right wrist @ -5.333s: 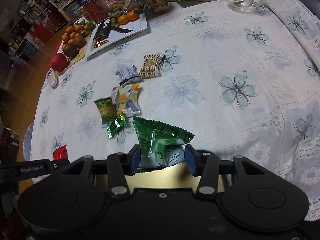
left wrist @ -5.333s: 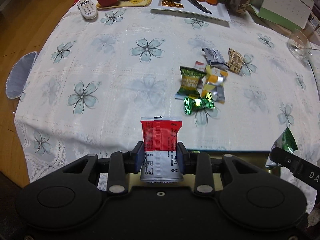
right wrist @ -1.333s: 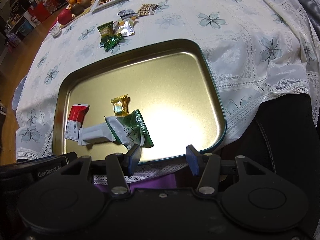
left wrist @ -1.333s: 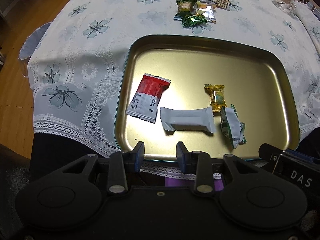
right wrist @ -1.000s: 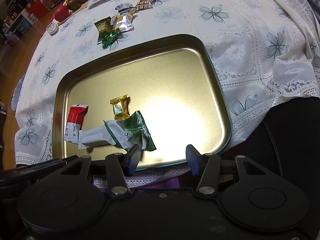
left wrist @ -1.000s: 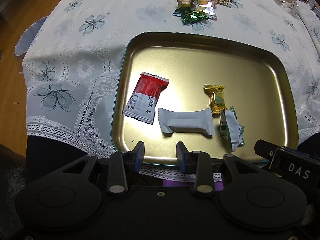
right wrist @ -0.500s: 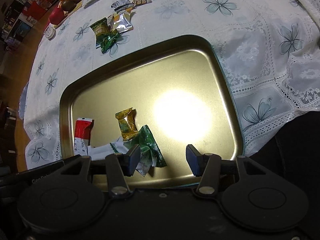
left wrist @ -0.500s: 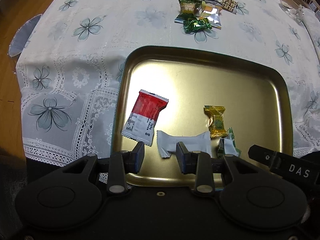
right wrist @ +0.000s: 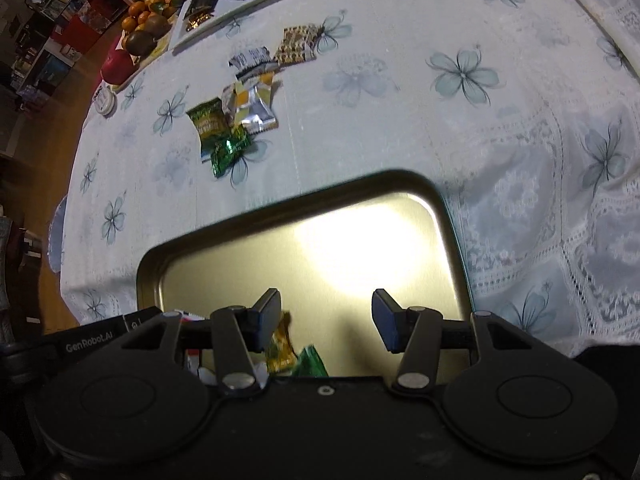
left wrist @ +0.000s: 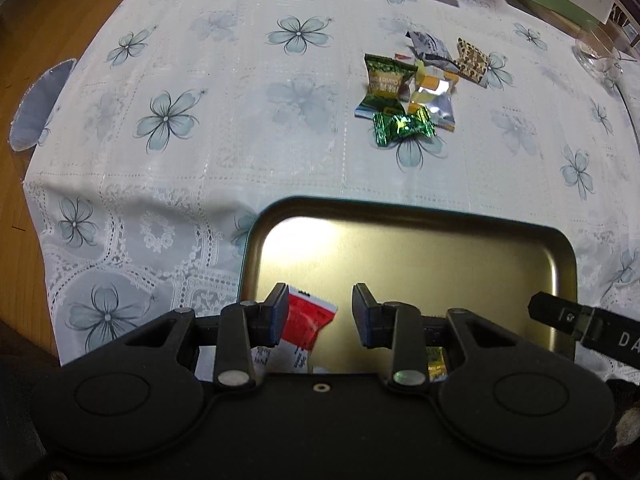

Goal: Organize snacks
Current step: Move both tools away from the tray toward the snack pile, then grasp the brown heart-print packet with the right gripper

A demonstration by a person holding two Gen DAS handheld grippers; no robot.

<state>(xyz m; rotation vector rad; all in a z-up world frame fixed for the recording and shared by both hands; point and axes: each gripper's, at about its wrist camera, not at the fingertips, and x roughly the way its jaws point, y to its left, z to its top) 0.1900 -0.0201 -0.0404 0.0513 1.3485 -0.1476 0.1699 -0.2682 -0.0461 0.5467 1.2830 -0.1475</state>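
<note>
Both grippers, left and right, hover with jaws apart, empty

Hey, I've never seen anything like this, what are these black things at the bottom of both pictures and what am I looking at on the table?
Each black shape is a hand-held gripper, a two-finger tool a person carries, one per hand, with a wide-angle camera looking along its fingers. One picture is from the left hand-held gripper, the other from the right hand-held gripper. Both stand open and hold nothing.

They look down on a table under a flowered cloth. Nearest is a gold tray holding a few snacks, among them a red packet, a yellow candy and a green packet, all partly hidden by the tools. Further off, a small pile of loose snacks lies on the cloth, including a green candy. At the far edge sit fruit and a white plate.
</note>
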